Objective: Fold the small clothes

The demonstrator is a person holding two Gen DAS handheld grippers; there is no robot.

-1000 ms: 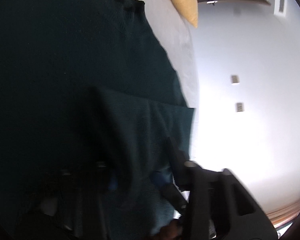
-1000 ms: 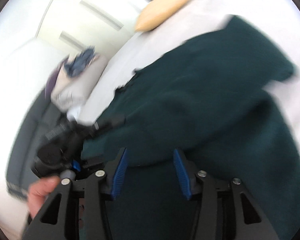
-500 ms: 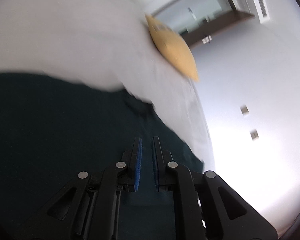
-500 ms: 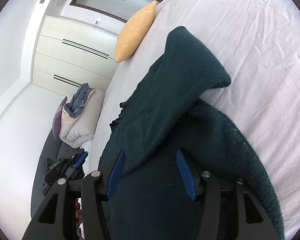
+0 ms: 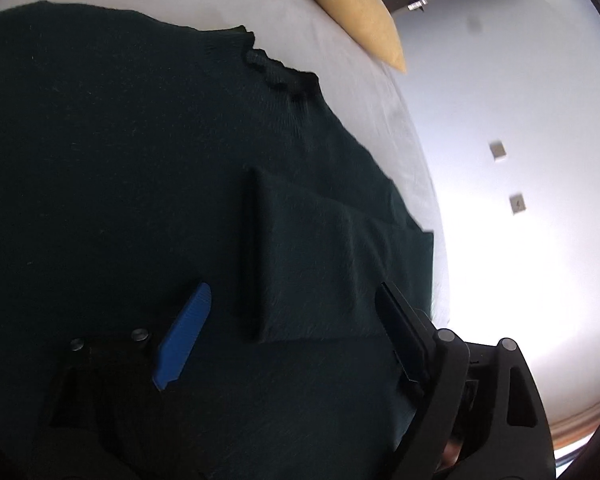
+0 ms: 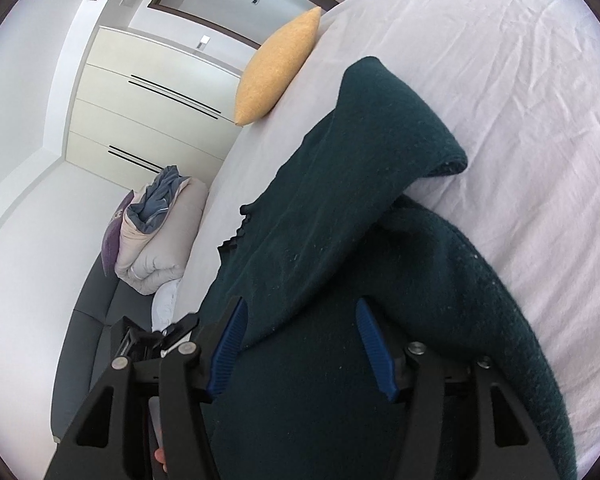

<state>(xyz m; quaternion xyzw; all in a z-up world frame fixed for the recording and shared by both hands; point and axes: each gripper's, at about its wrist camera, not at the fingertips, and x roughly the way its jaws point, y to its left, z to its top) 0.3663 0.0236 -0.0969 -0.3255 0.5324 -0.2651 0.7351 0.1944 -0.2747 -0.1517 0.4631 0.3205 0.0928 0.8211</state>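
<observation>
The left gripper [image 5: 296,320] hangs with its jaws spread wide, empty, over a folded-in sleeve on the dark green knitted sweater [image 5: 120,160]. The right gripper [image 6: 300,340] is likewise spread and holds nothing, low above the same sweater [image 6: 340,240]. The garment lies on the white-sheeted bed [image 6: 520,100], its long axis running away from both grippers toward the mustard-yellow cushion [image 6: 276,68] at the bed's edge. Bare sheet stretches to the right; the left edge drops off beside a rolled pale duvet [image 6: 160,240].
</observation>
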